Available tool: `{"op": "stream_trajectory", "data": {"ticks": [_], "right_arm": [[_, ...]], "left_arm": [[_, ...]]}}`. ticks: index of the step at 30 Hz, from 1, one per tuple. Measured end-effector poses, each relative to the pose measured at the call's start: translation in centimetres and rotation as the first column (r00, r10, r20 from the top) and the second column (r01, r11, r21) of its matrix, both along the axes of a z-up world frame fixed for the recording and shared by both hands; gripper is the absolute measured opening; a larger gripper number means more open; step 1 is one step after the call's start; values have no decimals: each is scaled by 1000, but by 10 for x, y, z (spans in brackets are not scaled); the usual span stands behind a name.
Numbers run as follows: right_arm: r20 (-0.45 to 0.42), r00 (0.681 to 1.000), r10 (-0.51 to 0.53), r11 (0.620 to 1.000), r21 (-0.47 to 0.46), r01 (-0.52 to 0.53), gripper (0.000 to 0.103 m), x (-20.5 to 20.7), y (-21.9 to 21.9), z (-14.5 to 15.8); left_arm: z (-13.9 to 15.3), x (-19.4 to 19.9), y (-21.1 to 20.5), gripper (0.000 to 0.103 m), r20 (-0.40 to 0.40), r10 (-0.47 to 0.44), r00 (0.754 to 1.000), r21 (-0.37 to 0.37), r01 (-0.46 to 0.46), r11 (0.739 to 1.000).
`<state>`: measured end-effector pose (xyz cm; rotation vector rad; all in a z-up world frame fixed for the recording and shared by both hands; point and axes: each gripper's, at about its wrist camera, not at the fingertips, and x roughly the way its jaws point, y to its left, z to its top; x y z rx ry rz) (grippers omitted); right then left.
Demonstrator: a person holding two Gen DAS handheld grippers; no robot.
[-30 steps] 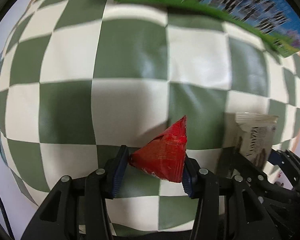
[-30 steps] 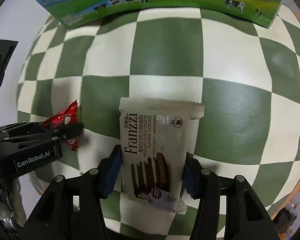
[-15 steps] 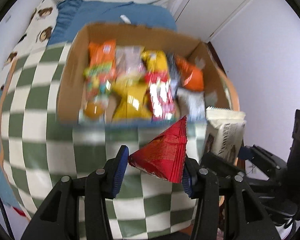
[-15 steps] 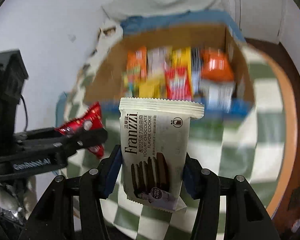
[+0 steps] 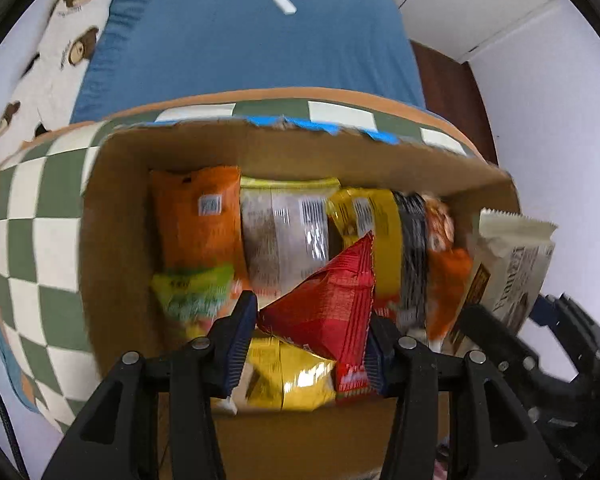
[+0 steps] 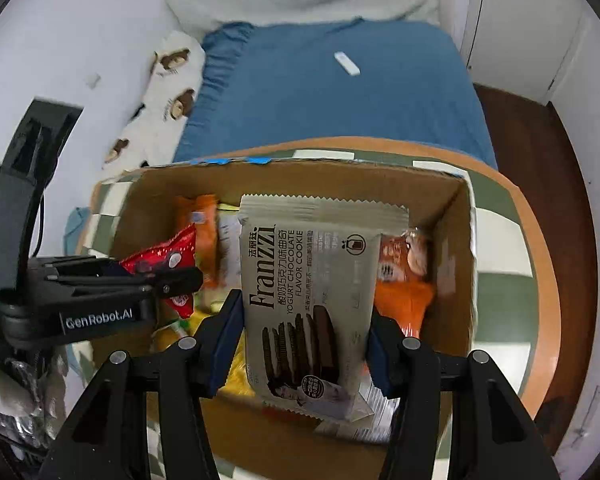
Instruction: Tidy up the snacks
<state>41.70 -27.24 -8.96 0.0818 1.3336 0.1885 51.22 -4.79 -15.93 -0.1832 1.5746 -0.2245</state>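
Note:
My left gripper [image 5: 310,340] is shut on a red snack packet [image 5: 328,304] and holds it over the open cardboard box [image 5: 112,240]. My right gripper [image 6: 304,344] is shut on a beige Franzzi cookie packet [image 6: 312,280], also above the box [image 6: 456,240]. The box holds several snack bags side by side: orange [image 5: 196,232], silver [image 5: 280,232], yellow [image 5: 380,240] and others. The left gripper and red packet [image 6: 164,256] show at the left of the right wrist view. The cookie packet [image 5: 512,264] shows at the right of the left wrist view.
The box stands on a round table with a green and white checked cloth [image 5: 40,208] and an orange rim [image 6: 540,260]. Behind it is a bed with a blue sheet [image 5: 252,40] and a bear-print pillow [image 5: 56,60]. Dark wooden floor [image 6: 540,152] lies at the right.
Both grippers have risen from the checked cloth and moved forward over the open box, still holding their packets. The box has come from far to directly below.

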Motion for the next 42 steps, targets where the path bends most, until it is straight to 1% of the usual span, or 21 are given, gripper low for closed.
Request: {"op": "stream_trajectory", "data": {"ticks": [1,5,6,7,8,9,10,11,12,18,22,25,29,34,38,42], "right_arm": [[-21,1000,-6,1000,0,6,57,10,-2,-8],[-96,995,-11,1000,25,14,58,28,-4,-43],[-122,992,-12,999,30,15,58,30,-3,-53],[-157,988,-14,1000,25,18,63,35,-4,-62],[-167,986,-18,1000,16,21,68,37,-5,-67],[-167,986,-24,1000,-2,24,79,38,-6,-70],[-161,987,-28,999,-27,24,93,39,-6,-71],[-157,987,-33,999,-44,26,97,39,-4,-72],[-152,987,-46,998,-57,38,97,38,-6,-71],[-136,986,-101,992,-86,89,97,32,-14,-65],[-112,987,-117,990,-89,108,97,16,-17,-57],[-96,989,-115,991,-85,107,97,2,-16,-51],[-46,992,-118,989,-94,113,97,-22,-15,-42],[39,992,-118,987,-107,121,97,-54,-14,-25],[122,986,-109,985,-123,124,97,-87,-9,-3],[200,974,-105,984,-121,131,97,-118,-7,24]], "left_arm": [[-6,7,-1,46,-13,-1,1000,-2,1,1000],[-26,23,-5,46,-64,-7,998,8,7,1000],[-30,27,-6,50,-70,-10,997,17,11,1000],[-34,29,-6,62,-75,-10,997,29,12,1000],[-37,31,-5,73,-77,-6,997,34,9,999],[-38,32,-5,93,-76,-5,997,33,7,999],[-40,32,-4,97,-74,-6,997,39,9,999],[-40,31,-3,97,-70,-6,998,53,10,999],[-39,30,-3,97,-66,-10,998,60,13,998],[-31,20,6,97,-34,10,999,82,-7,997],[-25,9,10,97,-10,28,1000,78,-27,997],[-15,-9,13,97,30,41,999,80,-43,996],[1,-38,18,97,118,42,992,108,-55,993],[25,-79,21,97,229,31,973,134,-63,989],[49,-116,19,97,327,18,945,155,-72,985],[72,-147,19,97,398,7,917,152,-73,986]]}}
